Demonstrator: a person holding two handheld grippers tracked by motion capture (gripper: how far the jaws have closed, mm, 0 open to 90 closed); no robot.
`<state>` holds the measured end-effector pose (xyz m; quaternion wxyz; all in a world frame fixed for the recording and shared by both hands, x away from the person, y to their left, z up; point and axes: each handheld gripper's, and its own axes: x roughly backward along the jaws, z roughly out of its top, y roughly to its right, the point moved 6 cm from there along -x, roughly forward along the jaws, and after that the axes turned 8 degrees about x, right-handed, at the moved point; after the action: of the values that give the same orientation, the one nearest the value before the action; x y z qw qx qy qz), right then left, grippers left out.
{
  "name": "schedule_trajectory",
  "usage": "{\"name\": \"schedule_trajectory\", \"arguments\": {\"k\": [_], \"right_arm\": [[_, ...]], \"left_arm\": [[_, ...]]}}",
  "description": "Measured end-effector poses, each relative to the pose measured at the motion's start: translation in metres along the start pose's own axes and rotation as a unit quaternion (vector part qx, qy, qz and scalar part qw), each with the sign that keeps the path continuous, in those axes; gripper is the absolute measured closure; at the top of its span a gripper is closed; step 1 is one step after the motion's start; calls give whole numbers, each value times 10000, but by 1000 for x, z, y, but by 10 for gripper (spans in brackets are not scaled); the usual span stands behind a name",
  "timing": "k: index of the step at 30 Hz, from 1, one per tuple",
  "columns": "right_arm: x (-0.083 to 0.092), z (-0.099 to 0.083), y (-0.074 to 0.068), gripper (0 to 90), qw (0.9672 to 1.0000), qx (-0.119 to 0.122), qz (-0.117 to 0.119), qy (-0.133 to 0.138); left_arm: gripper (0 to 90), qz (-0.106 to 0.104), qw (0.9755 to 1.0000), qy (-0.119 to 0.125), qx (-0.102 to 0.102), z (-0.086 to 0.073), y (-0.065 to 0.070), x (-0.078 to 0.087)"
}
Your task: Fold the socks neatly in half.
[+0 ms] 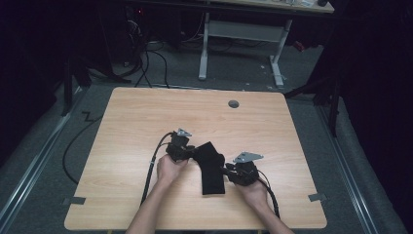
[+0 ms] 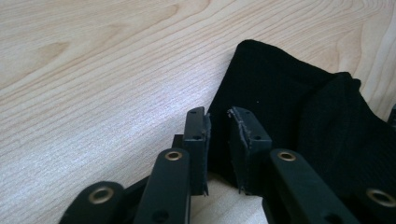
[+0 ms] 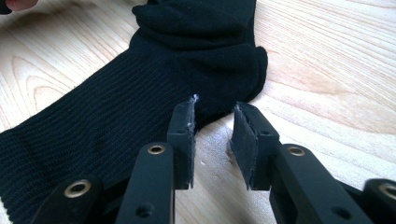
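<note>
Sock (image 1: 212, 168): black, ribbed, prob. folded; both grippers' jaws narrowly parted, gripping nothing.

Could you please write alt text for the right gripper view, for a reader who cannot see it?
The right gripper has its two black jaws open at the edge of a black ribbed sock lying on a light wooden table. Neither jaw clearly touches the sock, which is folded over itself at the top.
</note>
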<state>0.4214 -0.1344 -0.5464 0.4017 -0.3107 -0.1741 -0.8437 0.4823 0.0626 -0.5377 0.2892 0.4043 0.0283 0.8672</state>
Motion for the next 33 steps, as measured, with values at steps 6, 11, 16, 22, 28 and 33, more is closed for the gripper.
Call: {"name": "schedule_trajectory", "arguments": {"k": [6, 11, 16, 22, 28, 33], "right_arm": [[0, 0, 0, 693, 10000, 8, -13, 9], [0, 0, -1, 693, 10000, 16, -36, -2], [0, 0, -1, 692, 10000, 20, -41, 0], [-1, 0, -1, 692, 10000, 14, -48, 3], [-1, 1, -1, 692, 10000, 17, -56, -7], [-1, 1, -2, 691, 10000, 12, -58, -7]], "left_arm": [[797, -69, 10000, -7, 27, 0, -1, 1], [815, 1, 9999, 12, -136, 0, 0, 2], [830, -55, 10000, 18, -73, 0, -1, 4], [837, -94, 9999, 33, -67, 1, -2, 6], [837, -141, 9997, 173, -115, 4, 2, 13], [837, -158, 9992, 271, -229, 6, 7, 20]]}}
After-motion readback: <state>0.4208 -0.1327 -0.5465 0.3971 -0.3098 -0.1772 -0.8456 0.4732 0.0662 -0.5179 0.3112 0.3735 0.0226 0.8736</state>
